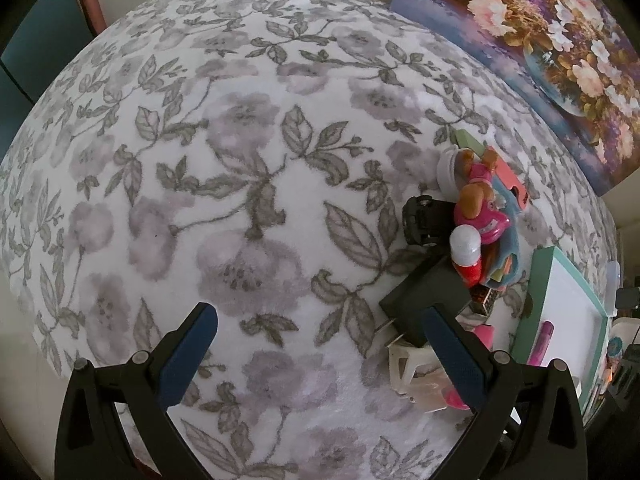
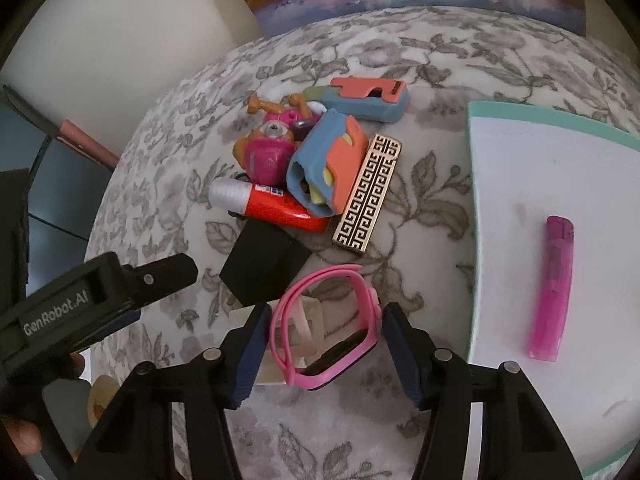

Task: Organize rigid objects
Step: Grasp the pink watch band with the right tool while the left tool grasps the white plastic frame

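Note:
A pile of small objects lies on the floral cloth: a pink watch [image 2: 328,320], a black charger block [image 2: 264,264], a red tube with a white cap [image 2: 272,202], a pink dog toy [image 2: 264,148], blue-and-orange toy pieces [image 2: 328,160] and a gold patterned bar [image 2: 368,192]. A pink lighter [image 2: 552,288] lies on the green-rimmed white tray [image 2: 520,116]. My right gripper [image 2: 324,356] is open with the pink watch between its fingers. My left gripper [image 1: 320,356] is open and empty, left of the black charger block [image 1: 424,300].
A flower painting [image 1: 540,40] leans against the wall behind the pile. A black toy car [image 1: 424,220] and a white plastic piece [image 1: 412,364] lie beside the charger. The tray [image 1: 560,312] stands right of the pile. The cloth's curved edge runs along the left.

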The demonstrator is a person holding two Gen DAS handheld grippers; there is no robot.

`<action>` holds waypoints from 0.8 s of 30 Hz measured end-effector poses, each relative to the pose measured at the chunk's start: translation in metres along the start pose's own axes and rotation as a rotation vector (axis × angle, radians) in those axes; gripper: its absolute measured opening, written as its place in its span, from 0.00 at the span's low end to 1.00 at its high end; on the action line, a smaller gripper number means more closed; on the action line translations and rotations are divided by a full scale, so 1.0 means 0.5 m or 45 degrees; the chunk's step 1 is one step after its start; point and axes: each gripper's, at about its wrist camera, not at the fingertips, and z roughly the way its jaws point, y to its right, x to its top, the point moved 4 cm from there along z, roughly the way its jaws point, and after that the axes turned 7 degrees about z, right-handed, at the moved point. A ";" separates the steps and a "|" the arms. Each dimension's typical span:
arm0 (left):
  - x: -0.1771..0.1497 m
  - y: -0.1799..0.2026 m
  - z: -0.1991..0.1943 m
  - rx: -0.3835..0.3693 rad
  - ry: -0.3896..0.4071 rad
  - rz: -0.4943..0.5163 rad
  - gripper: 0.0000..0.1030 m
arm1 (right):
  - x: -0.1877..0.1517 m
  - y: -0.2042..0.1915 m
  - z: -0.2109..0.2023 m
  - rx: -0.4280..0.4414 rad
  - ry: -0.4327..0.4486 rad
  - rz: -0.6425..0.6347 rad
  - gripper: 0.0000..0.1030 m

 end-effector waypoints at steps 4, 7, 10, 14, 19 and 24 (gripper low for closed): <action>-0.001 0.008 0.000 -0.010 -0.004 0.011 1.00 | 0.012 0.006 -0.039 -0.013 0.051 0.017 0.59; -0.002 0.019 0.001 -0.023 -0.007 0.030 1.00 | 0.022 0.013 -0.077 -0.056 0.106 0.017 0.59; -0.004 0.033 0.002 -0.038 -0.014 0.043 1.00 | 0.034 0.032 -0.122 -0.140 0.180 0.030 0.59; -0.015 0.060 0.005 -0.044 -0.033 0.088 1.00 | 0.047 0.074 -0.159 -0.208 0.237 0.075 0.59; -0.028 0.110 0.026 -0.025 -0.069 0.183 1.00 | 0.053 0.130 -0.174 -0.243 0.245 0.161 0.59; -0.044 0.148 0.055 0.009 -0.112 0.265 0.95 | 0.053 0.173 -0.185 -0.252 0.249 0.230 0.59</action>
